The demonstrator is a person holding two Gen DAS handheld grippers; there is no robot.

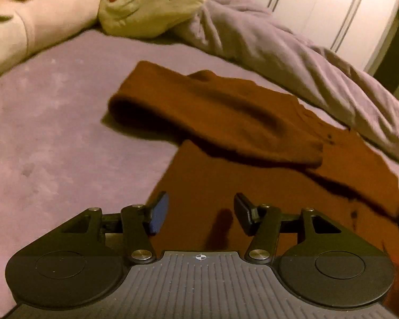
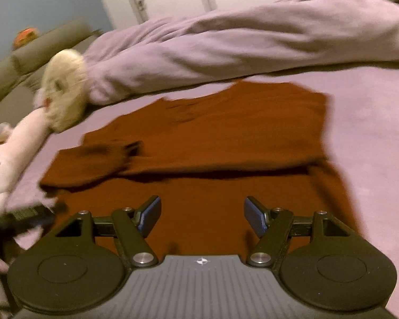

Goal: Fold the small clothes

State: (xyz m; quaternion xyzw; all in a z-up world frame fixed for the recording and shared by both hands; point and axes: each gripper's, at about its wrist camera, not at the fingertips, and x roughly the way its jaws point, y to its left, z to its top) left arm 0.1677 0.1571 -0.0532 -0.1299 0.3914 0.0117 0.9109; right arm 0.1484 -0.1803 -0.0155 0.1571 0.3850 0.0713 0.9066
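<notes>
A small rust-brown top (image 1: 252, 175) lies flat on the lilac bed (image 1: 66, 138), with one sleeve (image 1: 212, 114) folded across its body. In the right wrist view the same top (image 2: 226, 143) spreads ahead, its sleeve (image 2: 93, 164) lying over the left side. My left gripper (image 1: 200, 214) is open and empty, just above the garment's near left edge. My right gripper (image 2: 202, 216) is open and empty over the garment's near hem. The left gripper (image 2: 26, 216) shows blurred at the left edge of the right wrist view.
A cream plush toy (image 1: 151, 2) and a pink plush toy (image 1: 26, 26) lie at the head of the bed. A bunched lilac duvet (image 2: 252, 42) runs along the far side. White wardrobe doors (image 1: 332, 5) stand behind it.
</notes>
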